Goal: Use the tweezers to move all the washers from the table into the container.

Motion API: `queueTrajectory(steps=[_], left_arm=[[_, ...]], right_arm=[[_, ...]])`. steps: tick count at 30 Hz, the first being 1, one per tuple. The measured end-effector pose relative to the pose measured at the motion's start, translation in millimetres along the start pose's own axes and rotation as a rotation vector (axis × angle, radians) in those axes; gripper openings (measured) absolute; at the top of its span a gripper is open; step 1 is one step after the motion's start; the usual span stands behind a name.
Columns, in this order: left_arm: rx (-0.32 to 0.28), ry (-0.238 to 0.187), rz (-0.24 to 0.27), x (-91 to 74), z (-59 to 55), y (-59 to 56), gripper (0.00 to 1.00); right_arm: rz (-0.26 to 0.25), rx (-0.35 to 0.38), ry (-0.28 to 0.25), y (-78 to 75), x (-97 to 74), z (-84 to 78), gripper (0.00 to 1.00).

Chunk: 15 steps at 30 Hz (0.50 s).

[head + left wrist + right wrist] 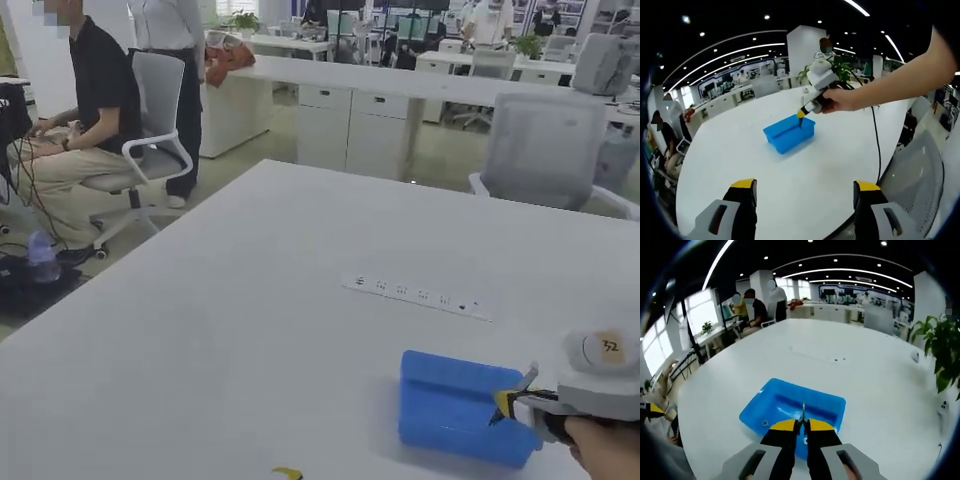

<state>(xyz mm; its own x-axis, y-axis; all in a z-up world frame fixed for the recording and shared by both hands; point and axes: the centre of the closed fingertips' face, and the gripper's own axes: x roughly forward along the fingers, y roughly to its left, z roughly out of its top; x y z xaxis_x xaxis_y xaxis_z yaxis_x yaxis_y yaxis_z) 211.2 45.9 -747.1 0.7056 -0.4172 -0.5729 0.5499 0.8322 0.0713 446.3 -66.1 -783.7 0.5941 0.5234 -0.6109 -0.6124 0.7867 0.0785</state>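
White table spreads wide across the head view. A white power strip lies flat on it, right of centre. Behind is an open office with rows of white desks. A grey chair stands at upper right past the table's far edge, and a seated person is at upper left. Light strips curve across the top of both gripper views. A potted plant stands at the right edge of the right gripper view.

Blue container sits on the table, lower centre in the right gripper view and lower right in the head view. Right gripper has its jaws pinched narrow on the tweezers, whose tip points down over the container's inside. A hand holds that gripper at upper centre of the left gripper view, just above the container. Left gripper is at the bottom of its own view, jaws wide apart and empty, well apart from the container.

Hard to read:
- A small pale speck on the container floor is too small to identify.
- Whether the tweezers' tip grips anything cannot be made out.
- The head view cuts the right gripper off at the lower right corner.
- A yellow scrap at the bottom edge of the head view is cut off and unidentifiable.
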Motion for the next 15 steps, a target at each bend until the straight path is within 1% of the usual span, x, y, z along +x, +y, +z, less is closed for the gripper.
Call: queueTrajectory(steps=[1, 2, 3, 4, 5, 6, 7, 8, 9, 10, 11, 12, 14, 15], left_arm=[[0.001, -0.002, -0.005, 1.0, 3.9, 1.2, 0.79], [0.001, -0.004, -0.008, 1.5, 5.5, 1.5, 0.79], [0.003, -0.010, -0.024, 2.4, 10.6, 1.5, 0.78], [0.000, -0.014, -0.032, 3.1, 14.6, 2.2, 0.76], [-0.012, -0.023, -0.048, 4.4, 21.2, 2.8, 0.73], [-0.027, -0.028, -0.066, 5.4, 26.1, 2.4, 0.72], [-0.045, -0.042, -0.076, 5.9, 34.2, 3.6, 0.71], [-0.051, -0.058, -0.084, 5.9, 41.0, 4.2, 0.71], [-0.056, -0.079, -0.092, 5.3, 50.7, 5.8, 0.70], [-0.057, -0.087, -0.096, 4.6, 56.4, 6.8, 0.69], [-0.055, -0.095, -0.099, 4.3, 62.2, 8.3, 0.67], [-0.047, -0.107, -0.116, 4.7, 70.1, 8.6, 0.65], [-0.042, -0.103, -0.132, 6.6, 79.1, 10.9, 0.63], [-0.036, -0.107, -0.141, 7.2, 83.0, 11.3, 0.63]], right_arm=[[0.002, -0.021, -0.020, 2.9, -5.5, 6.3, 0.03], [0.010, -0.026, -0.041, 7.0, -10.6, 11.8, 0.03], [0.017, -0.037, -0.063, 11.0, -15.2, 17.6, 0.03], [0.021, -0.052, -0.085, 17.4, -24.4, 24.4, 0.03], [0.032, -0.058, -0.104, 21.6, -29.4, 28.9, 0.03], [0.049, -0.063, -0.121, 27.9, -35.3, 33.0, 0.03], [0.086, -0.062, -0.132, 38.0, -42.8, 36.6, 0.03], [0.115, -0.052, -0.146, 46.6, -48.8, 39.5, 0.03], [0.137, -0.065, -0.169, 55.7, -57.5, 44.1, 0.03], [0.153, -0.087, -0.170, 61.8, -62.5, 44.9, 0.03], [0.187, -0.100, -0.175, 72.8, -69.1, 46.4, 0.03], [0.205, -0.102, -0.180, 79.0, -73.3, 47.5, 0.03], [0.248, -0.113, -0.183, 94.4, -84.0, 47.5, 0.03], [0.256, -0.120, -0.183, 97.3, -86.7, 46.8, 0.03]])
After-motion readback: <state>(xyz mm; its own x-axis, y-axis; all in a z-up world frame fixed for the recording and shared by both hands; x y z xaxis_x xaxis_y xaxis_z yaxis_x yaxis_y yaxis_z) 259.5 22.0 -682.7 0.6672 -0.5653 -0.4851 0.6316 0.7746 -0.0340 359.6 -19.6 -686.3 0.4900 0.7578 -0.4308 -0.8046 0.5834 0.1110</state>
